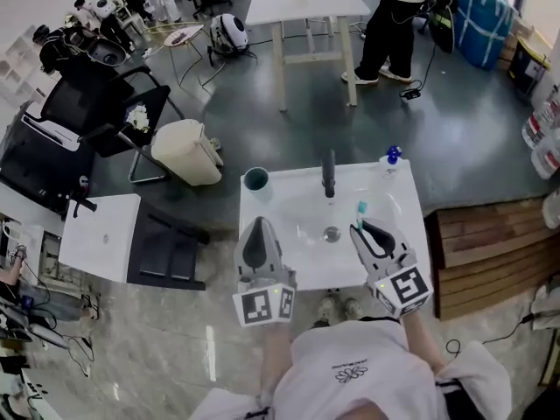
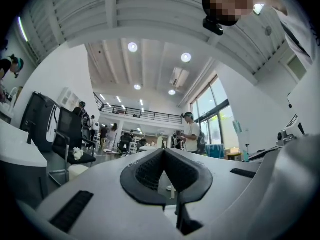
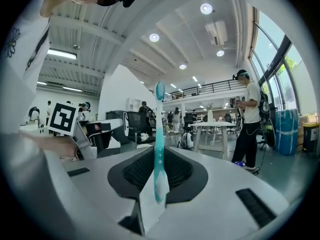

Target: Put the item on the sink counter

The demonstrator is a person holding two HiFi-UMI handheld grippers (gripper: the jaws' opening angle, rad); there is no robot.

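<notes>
A white sink counter (image 1: 271, 265) with a round basin and a dark faucet (image 1: 328, 173) lies below me. My right gripper (image 1: 366, 228) hovers over the basin's right side, shut on a teal toothbrush (image 1: 360, 210). In the right gripper view the toothbrush (image 3: 159, 129) stands upright between the pads, with its head on top, and the right gripper (image 3: 157, 156) pinches its lower handle. My left gripper (image 1: 256, 227) hangs over the counter's left front. In its own view the left gripper (image 2: 165, 156) is shut with nothing in it.
A teal cup (image 1: 256, 179) stands at the counter's back left, a blue-capped bottle (image 1: 391, 157) at its back right. A beige bin (image 1: 186, 151), black chairs and a small white table (image 1: 101, 234) are to the left, a wooden platform (image 1: 490, 252) to the right. A person (image 1: 389, 24) stands behind.
</notes>
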